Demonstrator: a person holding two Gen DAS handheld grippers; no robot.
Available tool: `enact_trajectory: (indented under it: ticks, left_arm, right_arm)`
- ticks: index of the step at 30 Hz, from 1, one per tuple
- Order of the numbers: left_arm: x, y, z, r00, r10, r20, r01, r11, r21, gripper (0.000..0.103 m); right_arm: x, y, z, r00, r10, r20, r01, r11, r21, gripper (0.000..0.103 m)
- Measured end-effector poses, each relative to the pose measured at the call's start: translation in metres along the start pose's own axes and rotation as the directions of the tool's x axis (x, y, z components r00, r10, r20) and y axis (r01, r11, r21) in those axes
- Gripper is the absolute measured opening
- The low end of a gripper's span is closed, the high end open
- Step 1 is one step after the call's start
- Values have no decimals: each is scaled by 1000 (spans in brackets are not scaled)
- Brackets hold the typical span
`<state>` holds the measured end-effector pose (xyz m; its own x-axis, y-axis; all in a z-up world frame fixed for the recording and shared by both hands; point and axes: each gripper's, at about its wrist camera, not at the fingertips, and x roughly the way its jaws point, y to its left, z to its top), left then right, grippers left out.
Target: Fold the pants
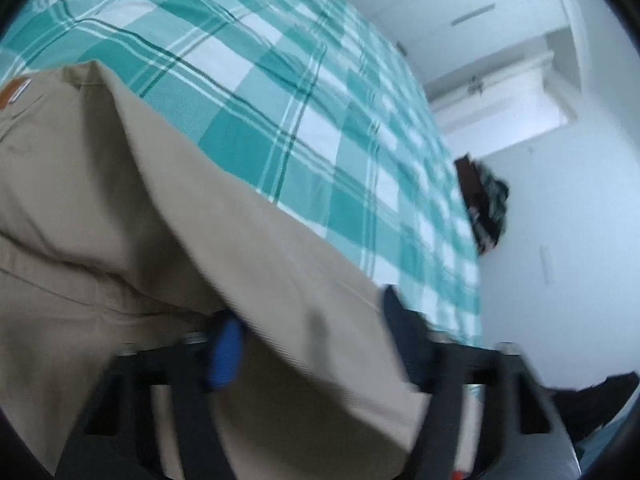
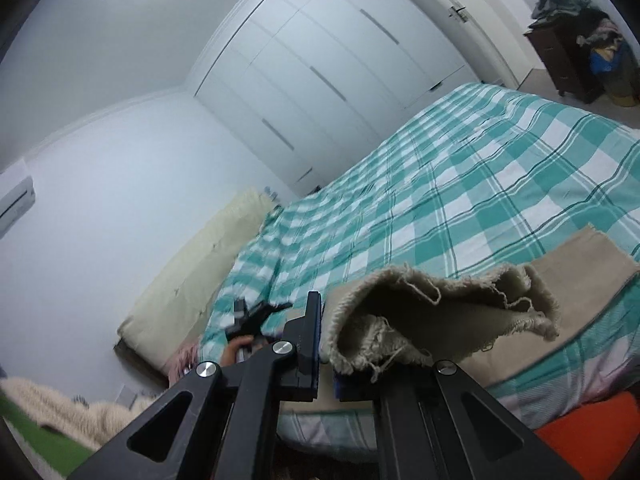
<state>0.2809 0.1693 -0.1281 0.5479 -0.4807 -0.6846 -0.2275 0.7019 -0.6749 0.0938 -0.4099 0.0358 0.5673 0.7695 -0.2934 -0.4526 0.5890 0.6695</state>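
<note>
Left claw has khaki cloth of the pants draped between its fingers — whether the pads press on it cannot be told. From it the cloth runs up-left toward the waistband, over the checked bed.

Right claw is pressed together, seemingly pinching the frayed hem, lifted off the bed — the leg trails away right, so the long axis spans the two claws.

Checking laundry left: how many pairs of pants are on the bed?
1. The tan pants lie across the checked bed: the waist end sits by the left gripper, and the frayed cuff is lifted in the right gripper. Others may lie out of view.
</note>
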Motion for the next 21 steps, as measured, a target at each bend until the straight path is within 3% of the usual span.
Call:
enact_trajectory:
  ticks: [2, 5, 7, 8, 10, 12, 13, 14, 15, 16, 18, 19, 21]
  left_arm:
    - [8, 2, 1, 998, 57, -26, -57, 998, -2, 8]
    - [10, 2, 6, 999, 54, -5, -54, 997, -57, 4]
    - [-18, -20, 11, 991, 2, 135, 3, 999, -38, 4]
    - [-31, -27, 10, 982, -29, 186, 34, 999, -27, 4]
    - [-77, -50, -1, 938, -125, 323, 117, 992, 45, 4]
    - [-112, -62, -22, 906, -161, 391, 119, 984, 130, 4]
    - [-127, -62, -45, 903, -160, 398, 94, 979, 179, 4]
    - [-129, -60, -58, 909, -149, 389, 79, 978, 192, 4]
    - [-127, -52, -79, 926, -120, 358, 50, 979, 198, 4]
    - [-113, -38, -110, 956, -64, 287, 7, 980, 197, 4]
    - [-87, -19, -146, 982, 23, 186, -60, 978, 198, 4]
    - [-67, -6, -168, 992, 59, 109, -80, 976, 201, 4]
    - [-45, 6, -189, 996, 81, 30, -85, 980, 178, 4]
  right_arm:
    - [3, -15, 2, 999, -27, -46, 26, 1000, -13, 4]
    - [28, -49, 16, 978, -165, -125, 167, 986, 6, 4]
    - [57, -65, 40, 949, -276, -153, 267, 961, -77, 4]
    - [76, -66, 61, 938, -314, -146, 294, 946, -139, 4]
    - [96, -53, 95, 949, -300, -92, 275, 936, -218, 4]
    - [98, -34, 121, 972, -235, -27, 218, 933, -287, 4]
    - [97, -29, 129, 980, -197, -10, 184, 932, -311, 4]
    - [96, -27, 136, 989, -145, -16, 132, 933, -334, 4]
    - [94, -29, 135, 991, -128, -39, 108, 933, -342, 4]
    - [93, -39, 130, 989, -128, -76, 95, 936, -340, 5]
    - [94, -76, 108, 970, -180, -165, 126, 949, -289, 5]
    - [95, -99, 95, 952, -220, -212, 164, 953, -253, 5]
    - [99, -161, 54, 867, -363, -341, 316, 930, -187, 5]
